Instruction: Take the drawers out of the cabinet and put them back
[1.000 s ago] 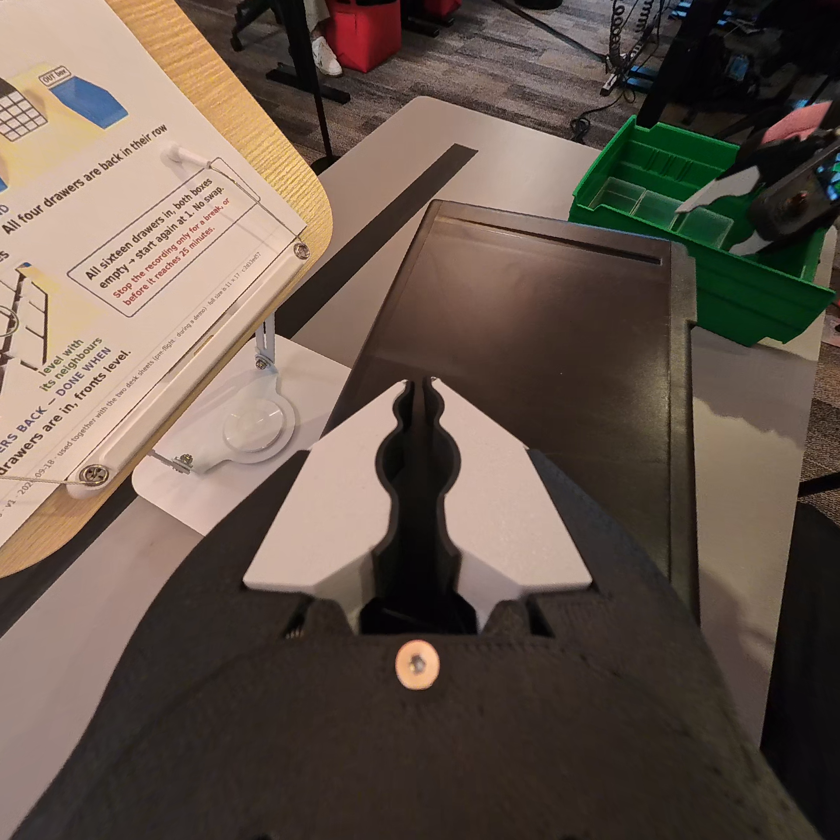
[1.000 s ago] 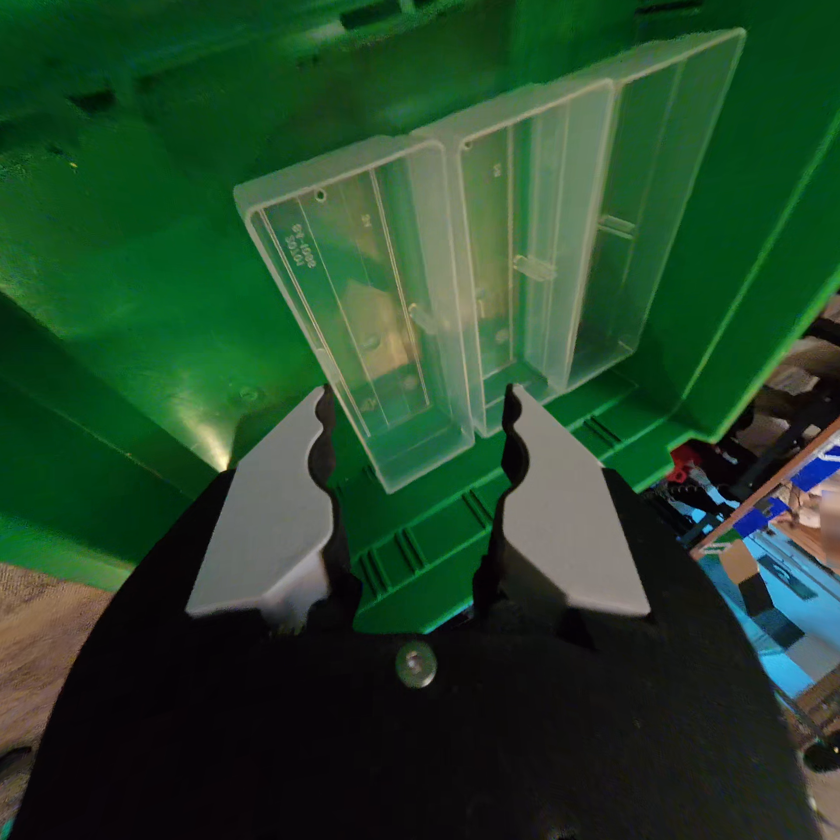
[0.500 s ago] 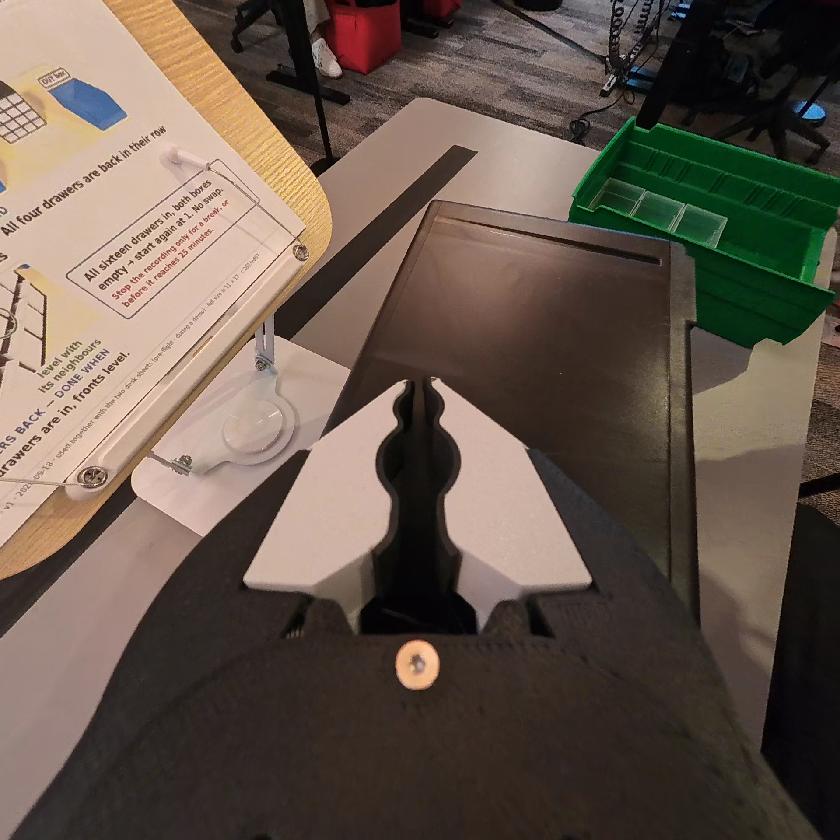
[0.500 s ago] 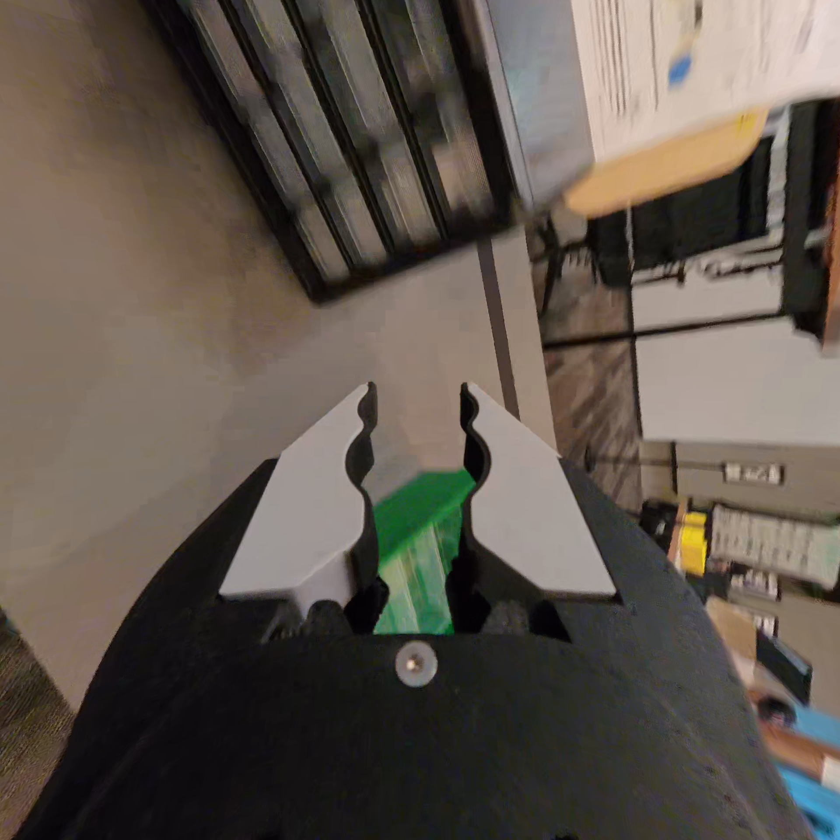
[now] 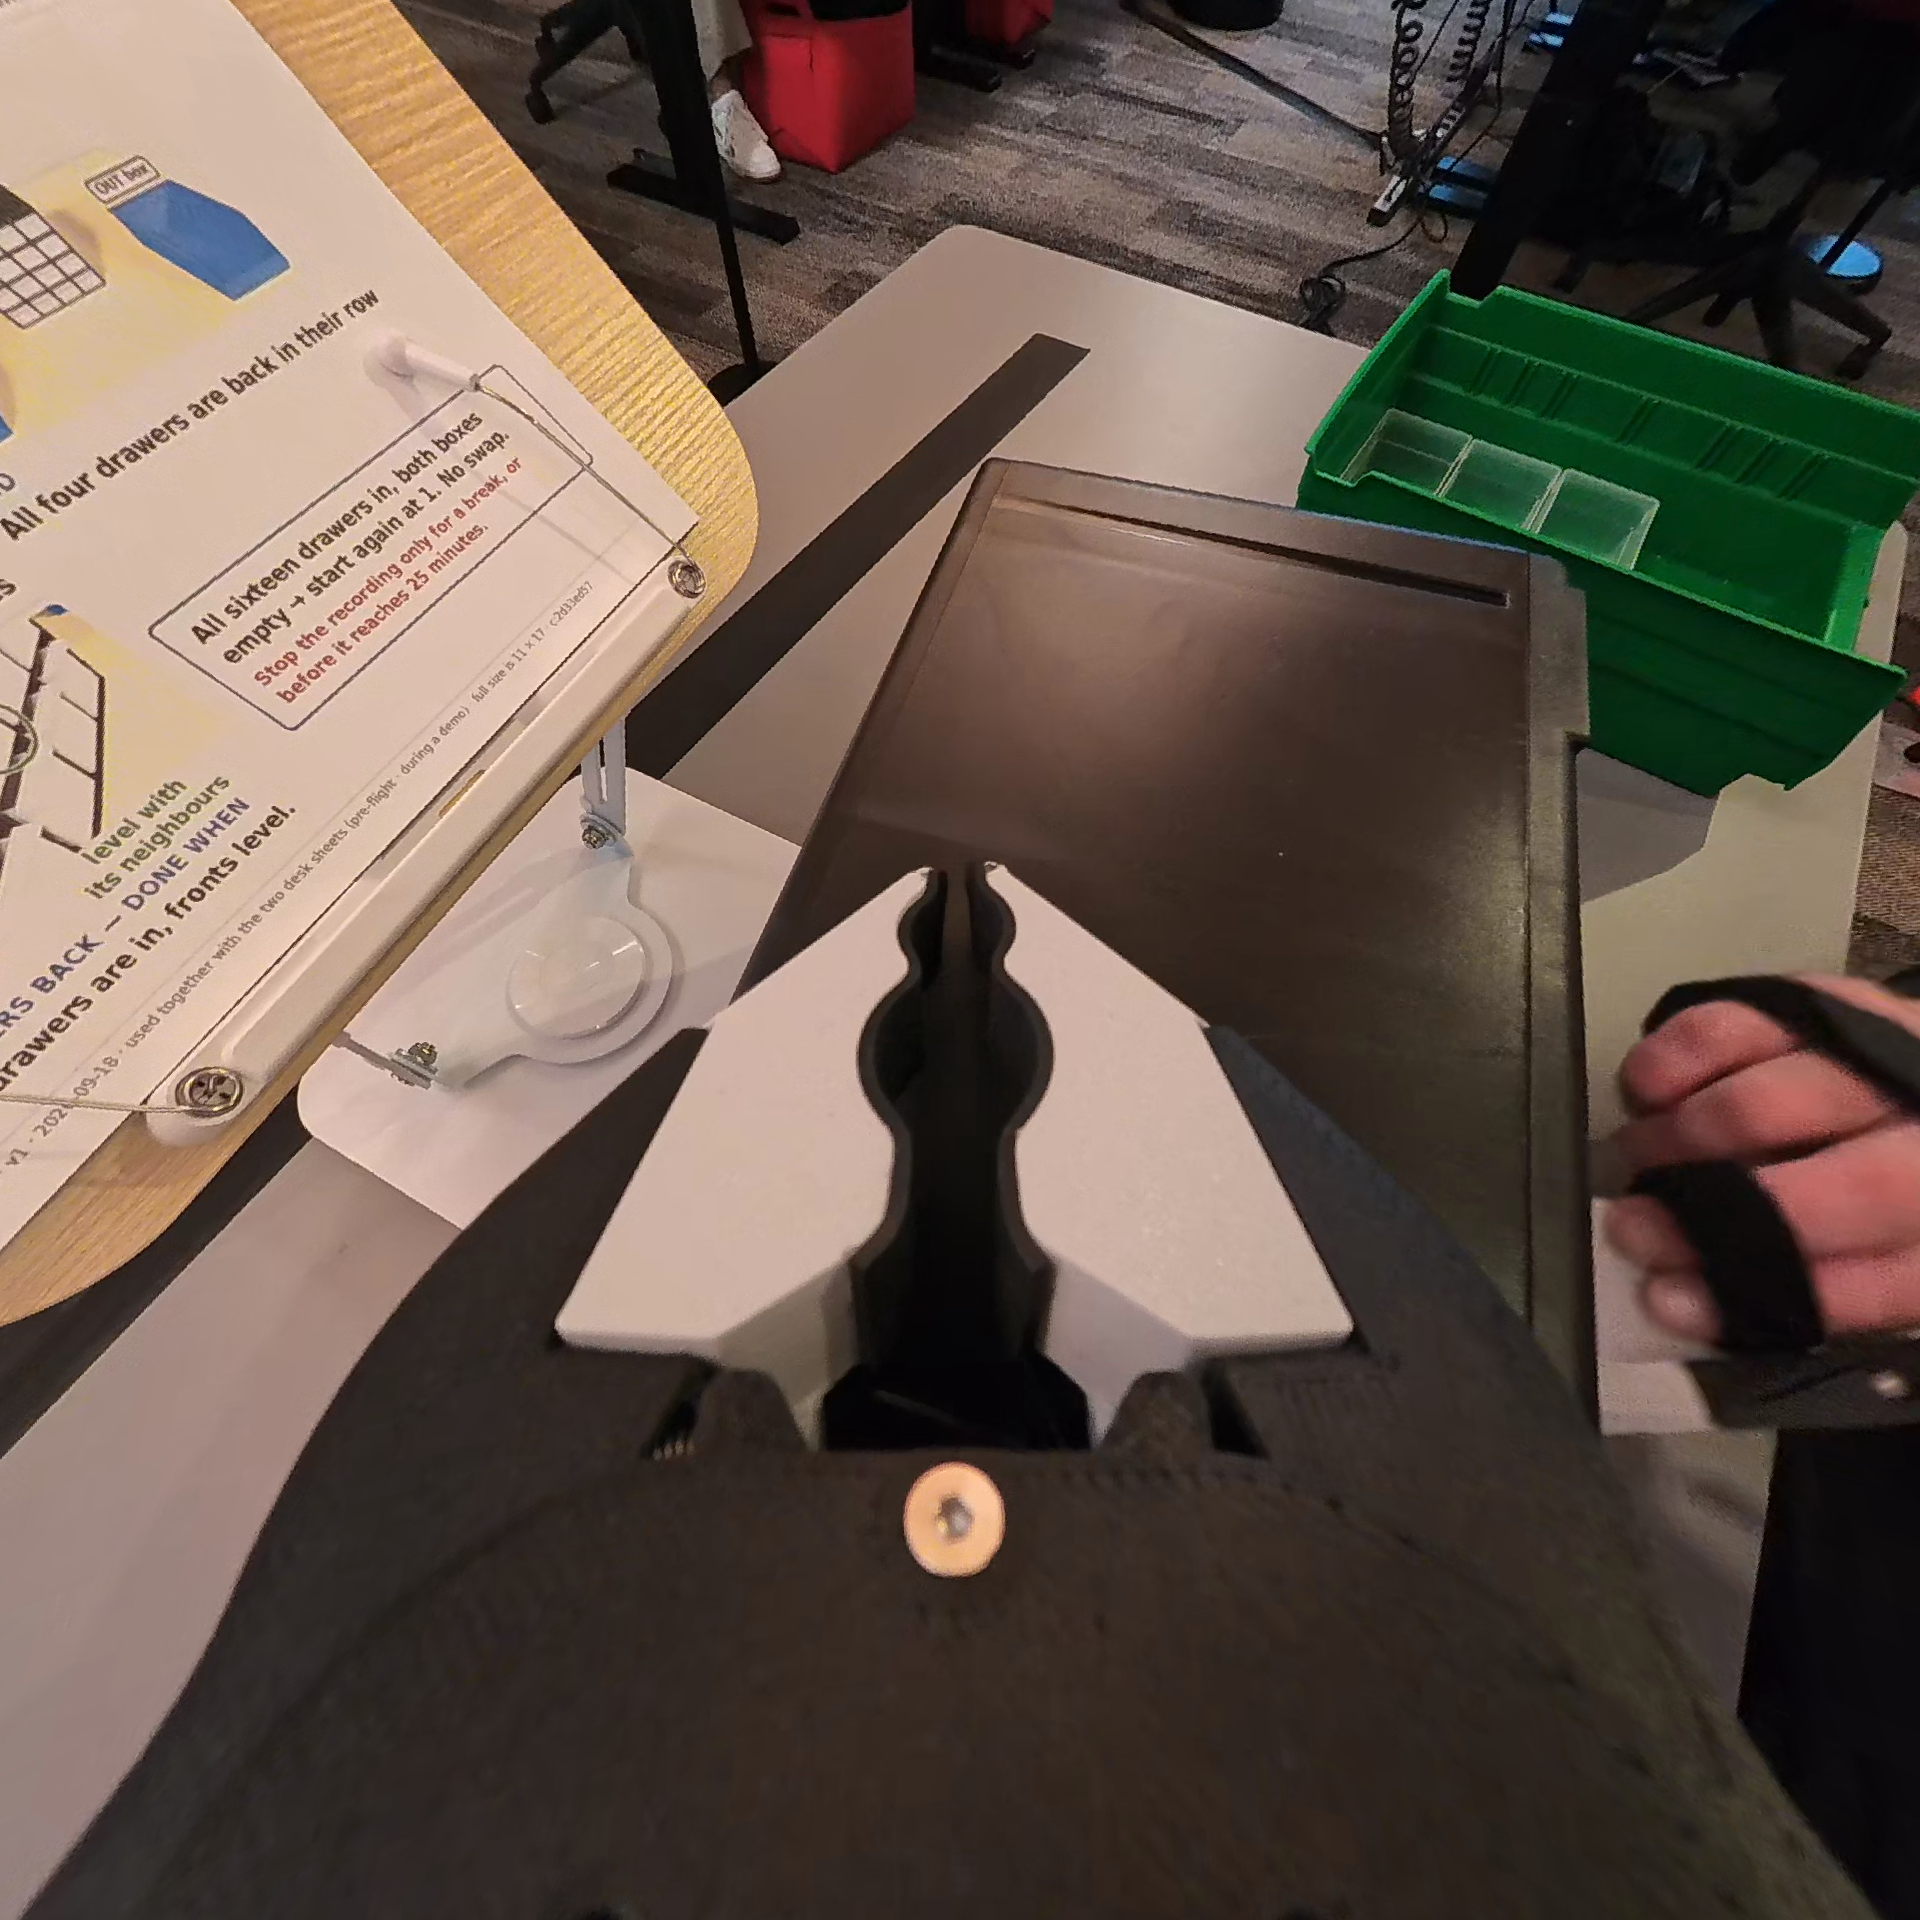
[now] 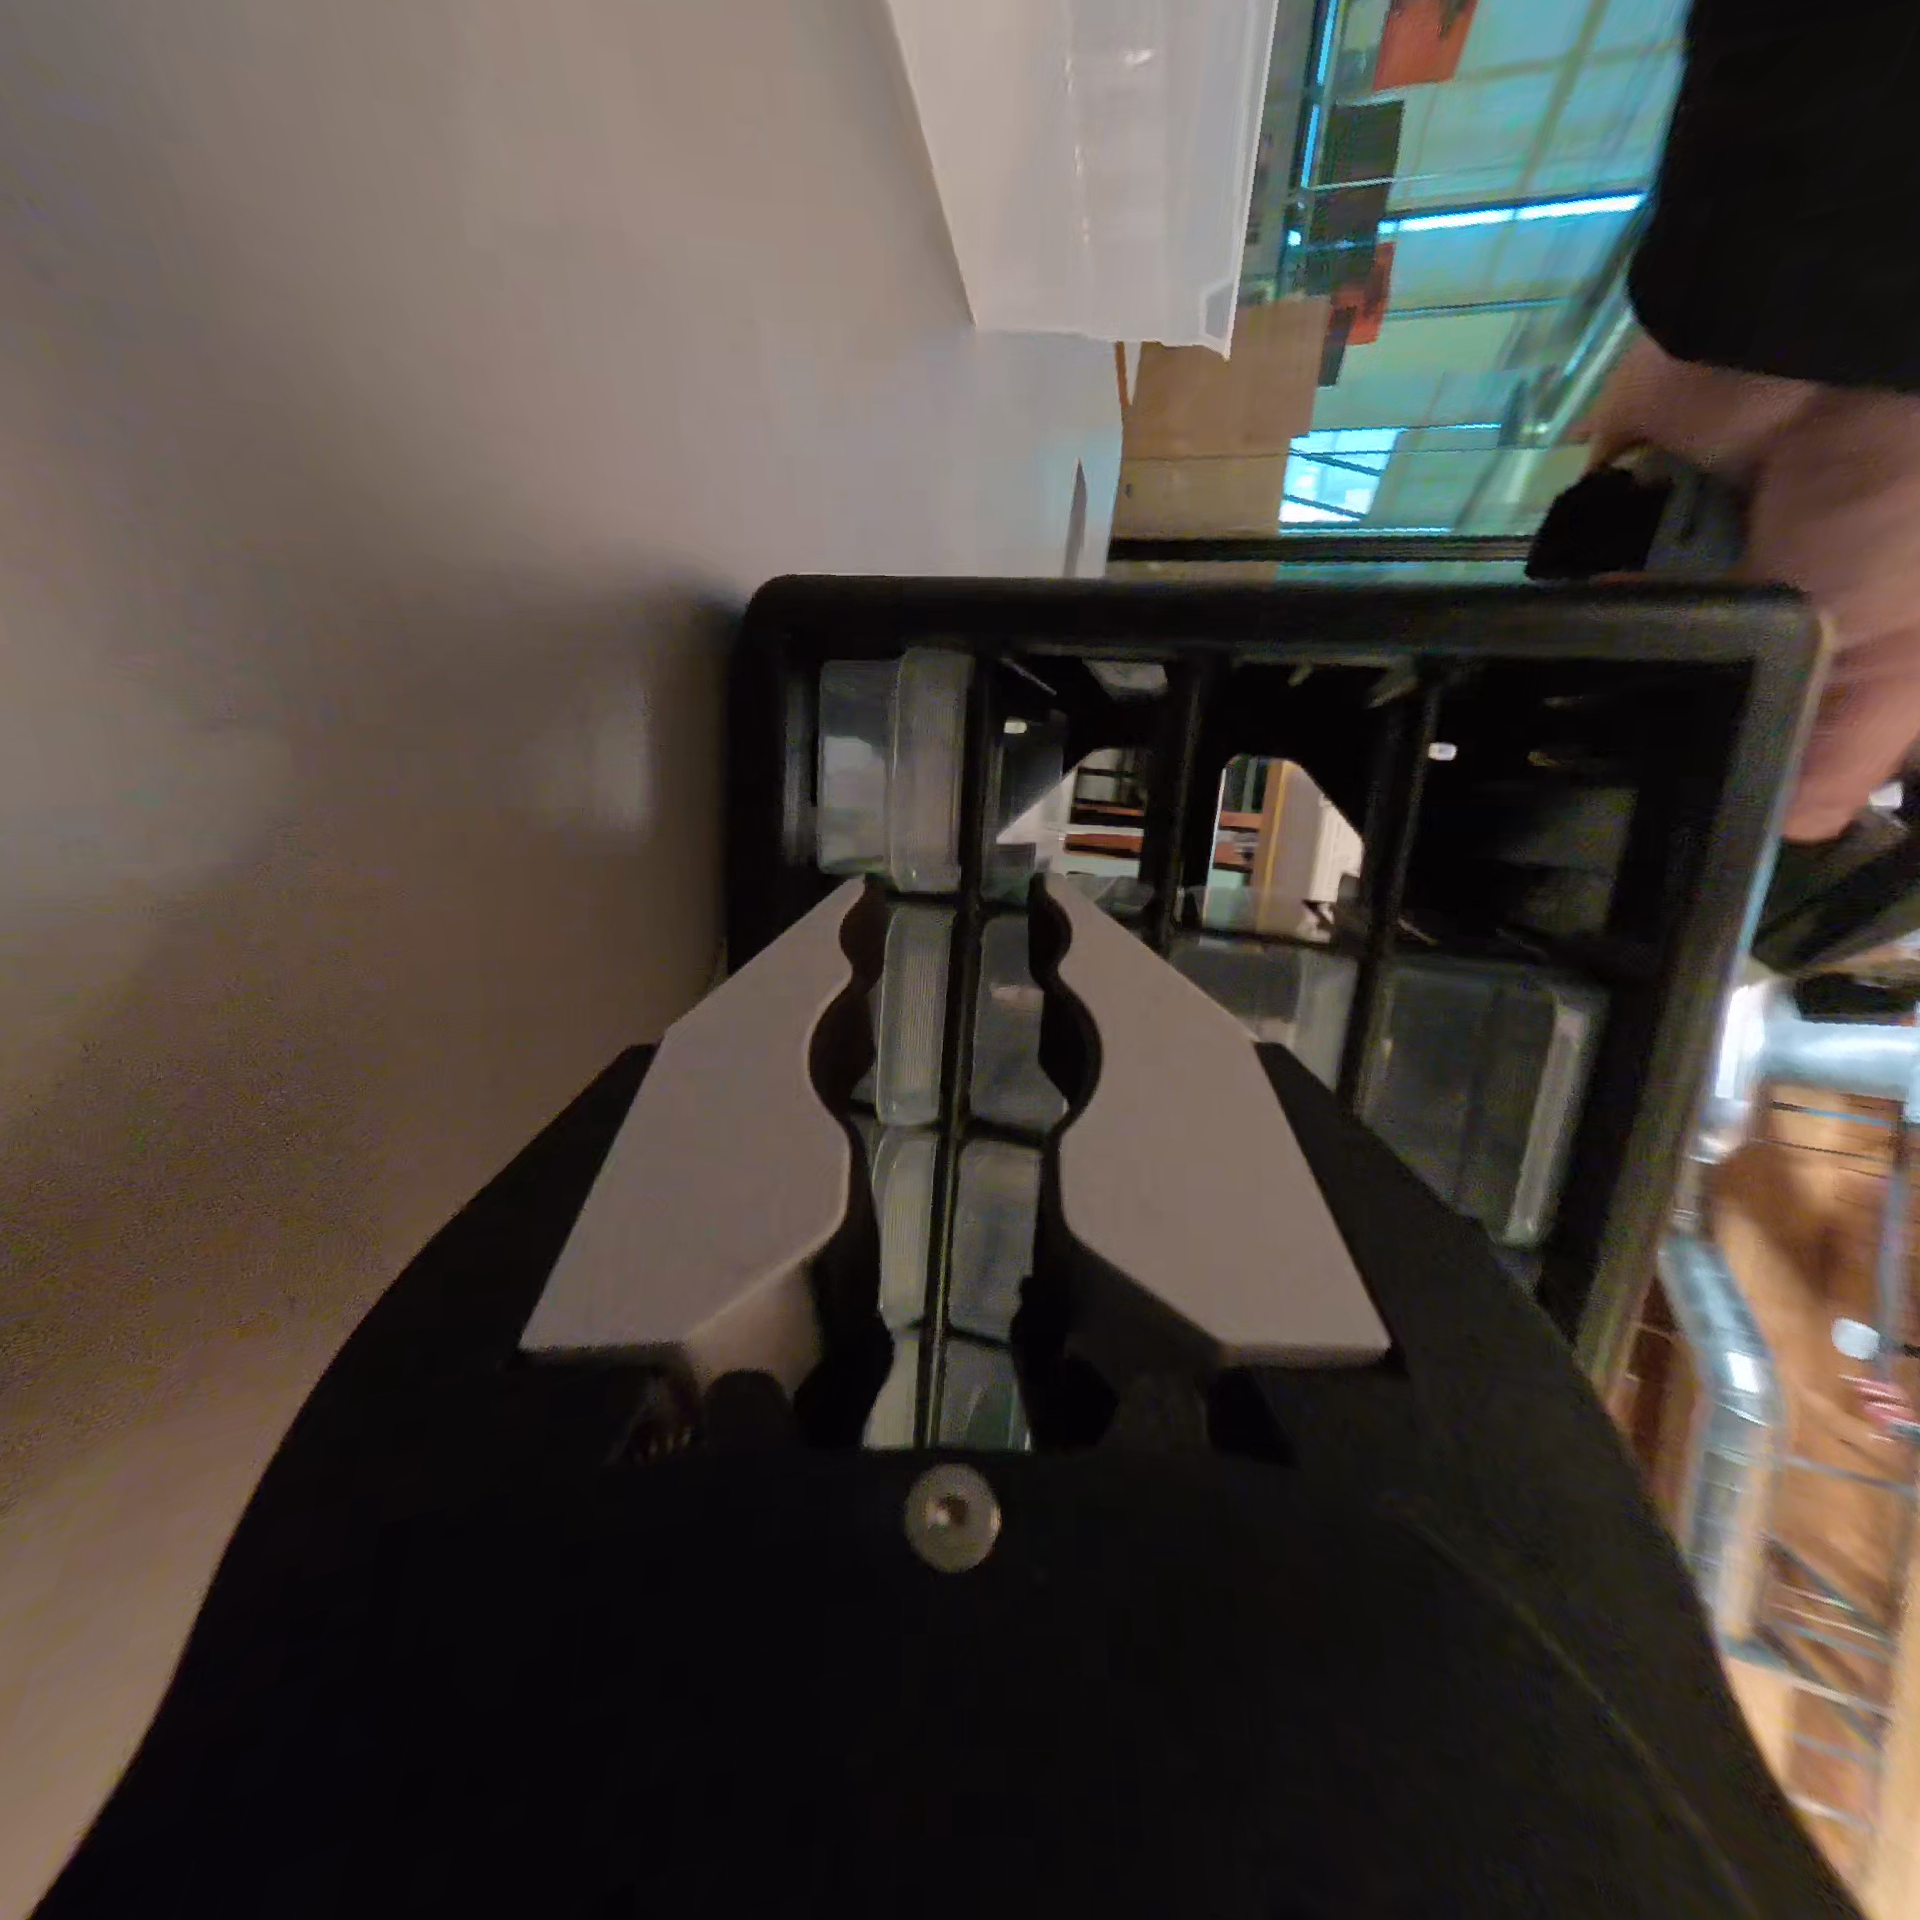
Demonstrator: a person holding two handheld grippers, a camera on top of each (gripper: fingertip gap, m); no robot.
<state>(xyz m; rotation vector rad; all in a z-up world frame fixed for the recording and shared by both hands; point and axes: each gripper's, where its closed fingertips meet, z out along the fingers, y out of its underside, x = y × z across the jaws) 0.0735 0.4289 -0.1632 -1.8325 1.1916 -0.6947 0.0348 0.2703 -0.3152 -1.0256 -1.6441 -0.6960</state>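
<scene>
A: Three clear rectangular plastic drawers lie side by side in the ribbed green plastic bin, at the far right of the pale grey desk. Left view only.

B: Left tongs?

A: Matte grey wedge fingers, scalloped inner edges, tips nearly touching; nothing between them. They hang over the smooth top of the black plastic cabinet, which lies between the bin and a wood-grain board carrying a laminated printed sheet.

B: Right view?

A: It is rolled sideways and shows what the left cannot: the cabinet's gridded front, several cells holding clear drawers, others open through to the room behind. Right tongs are parted a modest gap, gripping nothing, aimed at a divider bar with ribbed drawer fronts showing through the gap; contact cannot be judged.

B: Hands?

A: A hand under black straps holds the right tool beside the cabinet's right edge in the left view. A second hand appears at the cabinet's far edge in the right view.
</scene>
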